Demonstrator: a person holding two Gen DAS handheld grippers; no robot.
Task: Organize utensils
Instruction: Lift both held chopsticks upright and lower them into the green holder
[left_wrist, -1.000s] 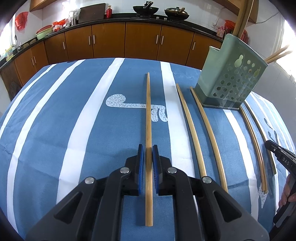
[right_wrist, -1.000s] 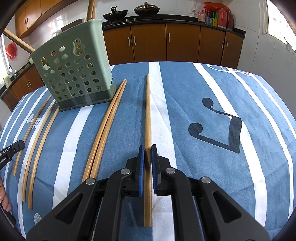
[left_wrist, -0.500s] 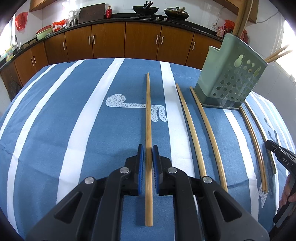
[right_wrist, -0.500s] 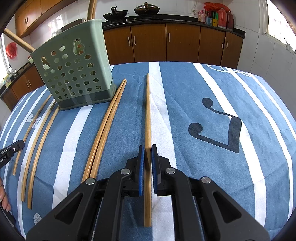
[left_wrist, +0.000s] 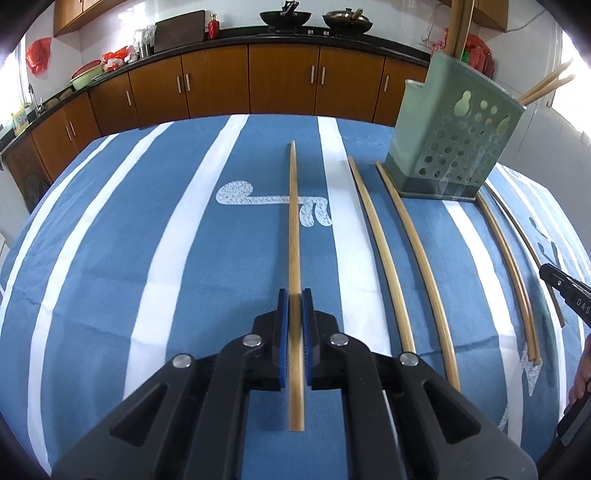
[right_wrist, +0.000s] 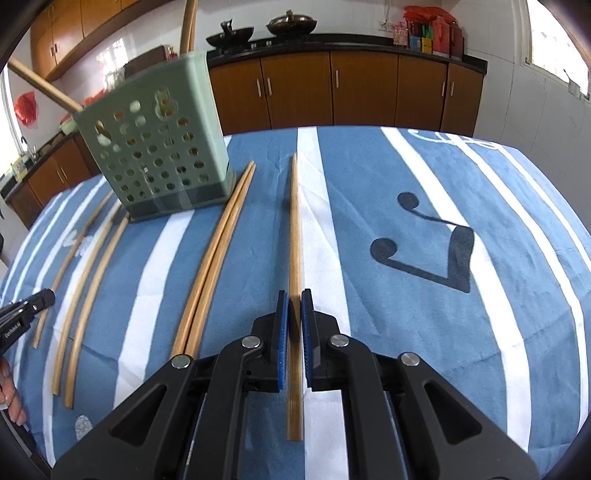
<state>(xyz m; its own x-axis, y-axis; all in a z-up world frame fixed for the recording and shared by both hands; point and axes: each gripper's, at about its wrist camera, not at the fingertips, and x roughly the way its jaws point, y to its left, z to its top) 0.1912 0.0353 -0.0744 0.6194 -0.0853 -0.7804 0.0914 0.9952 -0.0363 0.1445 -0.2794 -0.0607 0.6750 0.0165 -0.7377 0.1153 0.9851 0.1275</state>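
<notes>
My left gripper (left_wrist: 294, 295) is shut on a bamboo chopstick (left_wrist: 294, 229) that points forward over the blue striped cloth. My right gripper (right_wrist: 294, 297) is shut on another bamboo chopstick (right_wrist: 294, 229) the same way. A green perforated utensil holder (left_wrist: 452, 146) stands at the right in the left wrist view and at the left in the right wrist view (right_wrist: 155, 147), with chopsticks sticking out of its top. Two loose chopsticks (left_wrist: 402, 254) lie between my left gripper and the holder. A pair (right_wrist: 214, 254) lies left of my right gripper.
More loose chopsticks (right_wrist: 85, 280) lie on the cloth beyond the holder's far side. Kitchen cabinets (left_wrist: 284, 81) and a counter with woks run behind the table. The other gripper's tip shows at the right edge (left_wrist: 561, 286) of the left wrist view.
In the right wrist view the holder and table have shifted down and look blurred: the right gripper has lifted and tilted a little with its chopstick. The left view is nearly unchanged.
</notes>
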